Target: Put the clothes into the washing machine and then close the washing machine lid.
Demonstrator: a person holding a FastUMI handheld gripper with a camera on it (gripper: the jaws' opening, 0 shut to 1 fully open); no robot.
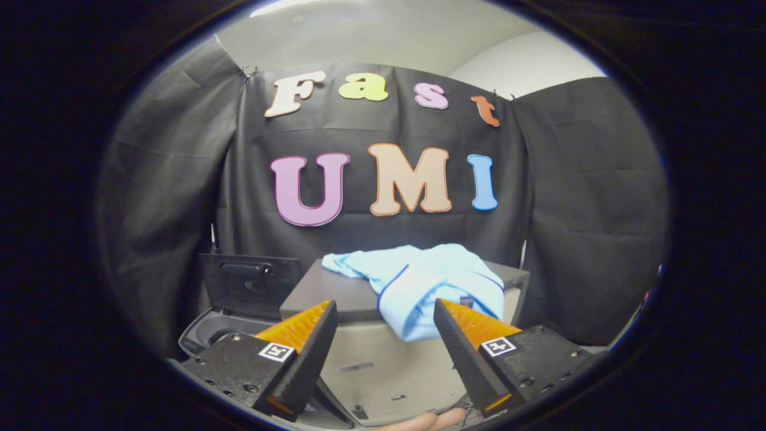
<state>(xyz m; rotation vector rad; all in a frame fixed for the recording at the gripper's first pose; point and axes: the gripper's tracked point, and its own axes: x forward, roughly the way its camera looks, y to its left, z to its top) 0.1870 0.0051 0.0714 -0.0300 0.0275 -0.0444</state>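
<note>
We've got the crumpled light-blue cloth garment [428,284] dead ahead, draped over the front edge of a dark flat-topped box [335,293], its hanging fold dropping just beyond our fingertips and slightly toward the right one. Our gripper [386,314] is spread wide, holding nothing, touching nothing. Left of the box sits the grey washing machine [206,332], its dark lid [248,284] standing upright and open

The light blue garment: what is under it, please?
The light blue garment lies on a dark flat-topped box, one end hanging over its front edge. The open gripper is just short of it. The top beneath it is hidden.
</note>
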